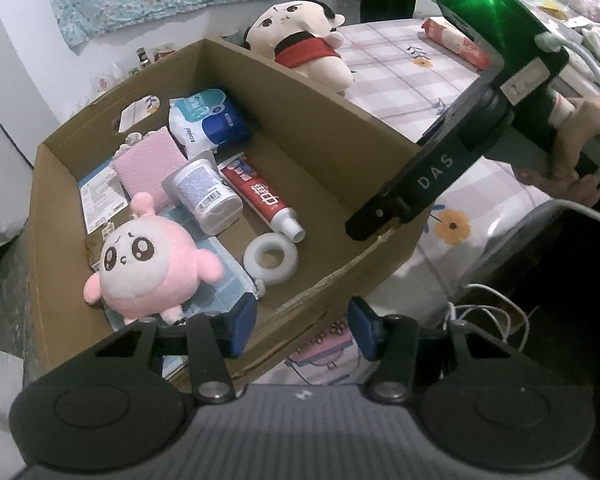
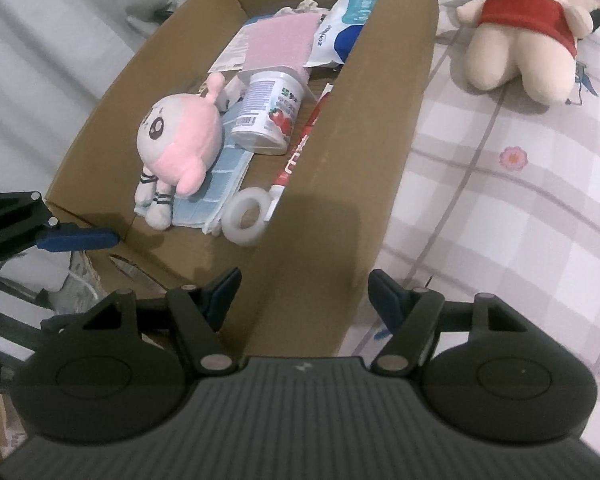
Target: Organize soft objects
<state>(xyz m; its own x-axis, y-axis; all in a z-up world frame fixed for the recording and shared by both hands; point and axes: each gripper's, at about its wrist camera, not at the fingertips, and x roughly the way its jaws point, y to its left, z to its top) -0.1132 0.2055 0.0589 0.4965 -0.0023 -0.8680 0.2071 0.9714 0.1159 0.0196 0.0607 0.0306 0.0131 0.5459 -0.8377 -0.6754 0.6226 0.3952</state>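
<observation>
On the checked bed sheet stands a cardboard box. Both tongs straddle its walls: the right gripper on a long side, the left gripper on the near end; whether either pinches, I cannot tell. Inside lies a pink plush toy; a bigger doll lies outside.

Pink plush lying in cardboard box; cream doll on bed outside.
</observation>
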